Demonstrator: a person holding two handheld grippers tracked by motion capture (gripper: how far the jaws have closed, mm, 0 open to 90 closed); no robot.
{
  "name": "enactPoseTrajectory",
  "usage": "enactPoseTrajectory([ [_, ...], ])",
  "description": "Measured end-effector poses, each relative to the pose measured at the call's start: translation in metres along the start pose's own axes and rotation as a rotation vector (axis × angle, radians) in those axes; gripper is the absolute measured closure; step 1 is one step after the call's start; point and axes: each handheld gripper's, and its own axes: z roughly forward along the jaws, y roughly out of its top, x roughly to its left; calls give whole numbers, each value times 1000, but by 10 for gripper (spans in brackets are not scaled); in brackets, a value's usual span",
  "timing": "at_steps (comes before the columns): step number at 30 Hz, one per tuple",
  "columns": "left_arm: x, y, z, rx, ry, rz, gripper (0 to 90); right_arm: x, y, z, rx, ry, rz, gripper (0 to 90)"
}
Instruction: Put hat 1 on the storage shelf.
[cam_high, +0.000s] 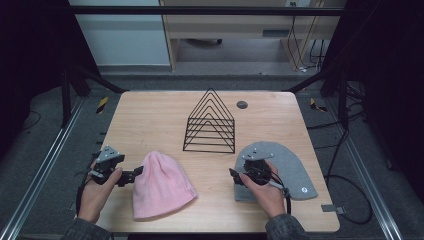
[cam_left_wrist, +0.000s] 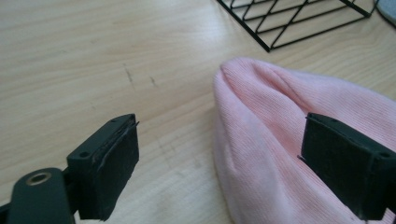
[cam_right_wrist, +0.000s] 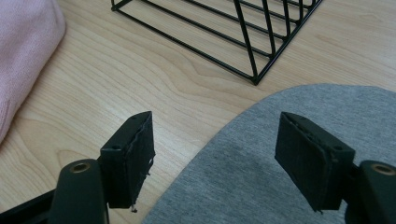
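Wooden table (cam_high: 150, 112) with rounded corners carries everything, standing on grey floor between dark frame rails. On it, near the front edge left of centre, lies a pink beanie (cam_high: 161, 186), flat, crown toward the rack. The left gripper (cam_high: 131, 176) sits just beside the beanie's left edge, jaws spread wide and holding nothing; in the left gripper view 1 jaw hangs over the knit (cam_left_wrist: 261, 140), the other over bare wood. Toward the front right corner lies a grey beanie (cam_high: 292, 167), with the right gripper (cam_high: 234, 176) at its left edge, likewise released and straddling the fabric edge (cam_right_wrist: 261, 177). Behind them, mid-table, stands a black wire rack (cam_high: 210, 122). This looks like the approach before 2 pick-ups; next, each gripper should lower and pinch its hat's edge
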Motion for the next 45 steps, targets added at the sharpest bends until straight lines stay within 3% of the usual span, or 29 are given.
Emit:
enactPoseTrajectory([
  [2, -2, 5, 3, 15, -28, 11, 162, 0, -1, 1, -5, -4, 4, 297],
  [5, -5, 24, 3, 29, 10, 72, 191, 0, -1, 0, -12, -6, 10, 301],
  [8, -1, 42, 16, 102, -13, 76, 179, -1, -2, 0, -13, -8, 21, 304],
  [10, 0, 45, 22, 116, -12, 68, 182, -2, -3, -1, -12, -8, 28, 300],
  [12, -2, 40, 34, 81, -6, 35, 193, -3, -3, -1, -1, -7, 57, 259],
  [15, -8, 34, 41, 110, -8, 48, 195, -4, -2, -1, 5, 4, 73, 226],
  [17, -10, 33, 41, 98, -2, 44, 202, -5, -1, -1, 6, 3, 71, 224],
  [19, -13, 31, 41, 118, -8, 71, 193, -4, 0, -2, 4, 7, 73, 230],
  [23, -11, 28, 40, 120, -13, 47, 193, -4, 0, -3, 12, 4, 73, 233],
  [28, -11, 25, 38, 138, -9, 54, 203, -6, 0, -1, 20, -2, 71, 231],
  [36, -2, 20, 36, 176, 21, 36, 291, -5, -1, 0, 24, -2, 68, 226],
  [38, -2, 20, 36, 174, 13, 31, 348, -5, -1, 0, 33, -1, 65, 223],
  [45, -4, 17, 46, 207, 20, 44, 379, -3, -1, 2, 45, 5, 60, 221],
])
